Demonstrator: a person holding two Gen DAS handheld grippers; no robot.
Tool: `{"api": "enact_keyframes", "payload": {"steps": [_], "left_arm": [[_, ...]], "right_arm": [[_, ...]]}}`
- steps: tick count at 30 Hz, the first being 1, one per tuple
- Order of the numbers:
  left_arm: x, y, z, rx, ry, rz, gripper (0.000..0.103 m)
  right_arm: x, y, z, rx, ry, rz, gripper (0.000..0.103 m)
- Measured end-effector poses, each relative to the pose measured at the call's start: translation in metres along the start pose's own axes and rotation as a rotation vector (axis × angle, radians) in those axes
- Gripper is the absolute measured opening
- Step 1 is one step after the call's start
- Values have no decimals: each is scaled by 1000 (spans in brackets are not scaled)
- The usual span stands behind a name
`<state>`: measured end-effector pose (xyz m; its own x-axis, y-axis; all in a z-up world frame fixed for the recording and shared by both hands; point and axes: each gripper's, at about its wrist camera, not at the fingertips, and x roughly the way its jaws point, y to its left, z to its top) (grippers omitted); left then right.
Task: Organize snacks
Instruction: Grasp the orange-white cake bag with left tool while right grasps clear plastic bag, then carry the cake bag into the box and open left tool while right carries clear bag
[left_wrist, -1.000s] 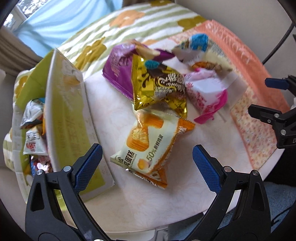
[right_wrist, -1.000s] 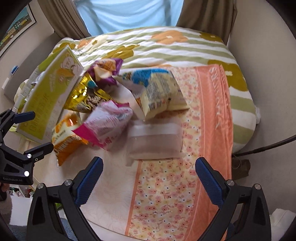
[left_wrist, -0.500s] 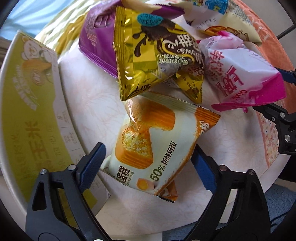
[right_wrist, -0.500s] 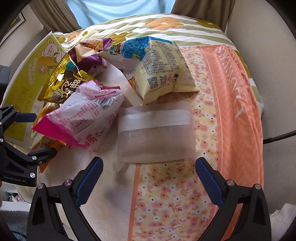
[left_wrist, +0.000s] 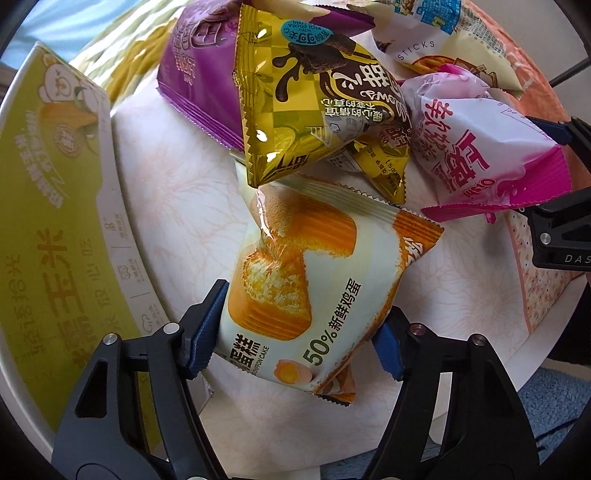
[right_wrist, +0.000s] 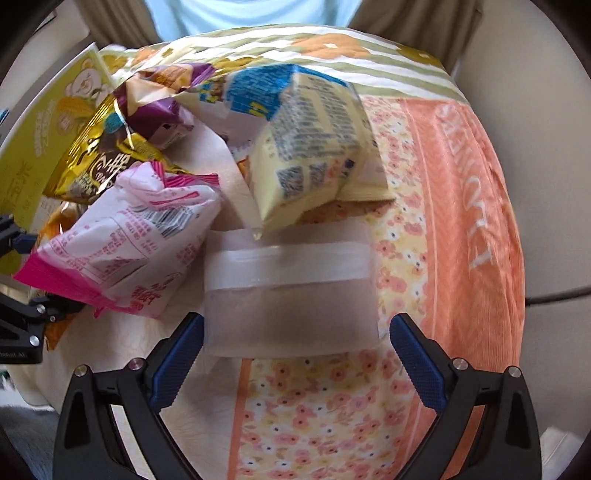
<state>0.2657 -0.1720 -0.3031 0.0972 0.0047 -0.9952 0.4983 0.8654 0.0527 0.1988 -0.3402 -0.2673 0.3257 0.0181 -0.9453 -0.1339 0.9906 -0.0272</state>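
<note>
My left gripper (left_wrist: 299, 332) has its blue pads against both sides of the orange and white chiffon cake pack (left_wrist: 317, 280), which lies on the round table. Behind it lie a gold cocoa pack (left_wrist: 317, 110), a purple pack (left_wrist: 199, 66), a pink and white pack (left_wrist: 487, 147) and a sticks pack (left_wrist: 424, 40). My right gripper (right_wrist: 295, 358) is open, its pads on either side of the near end of a frosted clear pouch (right_wrist: 291, 291) without touching it. The pink pack (right_wrist: 122, 240) and the yellow sticks pack (right_wrist: 314, 147) lie just beyond.
A green and white corn snack box (left_wrist: 48, 221) stands open at the left of the table. An orange floral cloth (right_wrist: 461, 221) covers the right side. A striped bed (right_wrist: 332, 48) lies behind. The right gripper shows at the right edge of the left wrist view (left_wrist: 557, 236).
Both grippers moved forward and down toward the snacks. The left gripper's jaws closed in on the cake pack. The right gripper came up around the clear pouch, still wide open.
</note>
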Motion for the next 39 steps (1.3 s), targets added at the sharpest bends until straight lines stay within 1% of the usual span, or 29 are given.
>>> {"api": "enact_keyframes", "payload": {"steps": [4, 9, 11, 12, 13, 18, 19, 23, 28, 29, 34, 36, 39], "left_arm": [[-5, -4, -6, -20, -2, -7, 67], [-8, -5, -12, -46, -7, -9, 67], [-9, -3, -13, -59, -11, -8, 67], [-10, -3, -14, -65, -14, -8, 67], [-11, -3, -16, -71, -16, -7, 67], [-16, -3, -22, -103, -31, -4, 67], [-18, -3, -24, -107, -35, -2, 67], [-25, -6, -31, -129, -59, 5, 67], [-43, -10, -41, -165, -101, 16, 67], [-50, -11, -43, -176, -115, 14, 67], [-82, -11, -53, -226, -176, 14, 67], [-100, -4, -57, -259, -212, 6, 67], [-129, 9, -61, -298, -272, 20, 67]], "right_arm": [[5, 7, 4, -51, -4, 5, 99], [11, 14, 12, -74, -6, 10, 99], [14, 13, 11, -71, -10, 22, 98], [14, 13, 11, -70, -15, 23, 90], [15, 13, 11, -73, -16, 18, 84], [8, 9, 8, -85, -44, 19, 72], [6, 10, 7, -92, -49, 11, 70], [-5, 8, -4, -70, -53, 32, 70], [-28, -1, -15, -55, -73, 38, 70], [-35, 3, -21, -55, -79, 38, 70], [-69, -2, -24, -84, -125, 34, 70], [-81, -4, -18, -98, -143, 43, 70], [-102, 2, -8, -123, -179, 53, 70]]}}
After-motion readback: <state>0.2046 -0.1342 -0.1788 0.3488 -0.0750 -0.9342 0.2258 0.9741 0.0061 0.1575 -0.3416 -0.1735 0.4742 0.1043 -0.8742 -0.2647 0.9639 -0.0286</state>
